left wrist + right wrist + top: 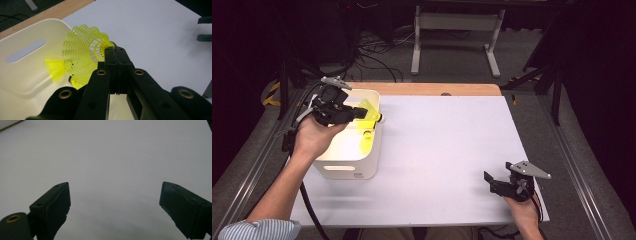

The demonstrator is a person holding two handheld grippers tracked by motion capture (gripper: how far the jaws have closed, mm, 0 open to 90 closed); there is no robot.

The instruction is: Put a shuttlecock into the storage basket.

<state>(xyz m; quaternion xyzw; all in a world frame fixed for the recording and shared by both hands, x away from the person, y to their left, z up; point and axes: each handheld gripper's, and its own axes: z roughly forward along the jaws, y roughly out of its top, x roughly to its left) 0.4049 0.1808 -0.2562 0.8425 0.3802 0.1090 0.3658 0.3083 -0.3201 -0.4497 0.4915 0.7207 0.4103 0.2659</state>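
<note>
My left gripper (pixel 361 113) hangs over the right rim of a white bin (pixel 343 169) and is shut on the edge of a yellow plastic shuttlecock (pixel 371 113). In the left gripper view the black jaws (pixel 114 49) meet on the mesh skirt of that shuttlecock (pixel 83 51), which fans out to their left above the bin (pixel 27 30). A second yellow shuttlecock (pixel 367 140) lies inside the bin, seen below the held one as a yellow cone (pixel 55 69). My right gripper (pixel 488 181) rests low at the table's near right, open, with bare white surface between its jaws (pixel 115 195).
A white sheet (pixel 442 145) covers the table, with a wooden strip (pixel 427 89) along its far edge. The bin stands at the left side. Cables and a metal stand's legs (pixel 457 45) lie on the floor beyond the table.
</note>
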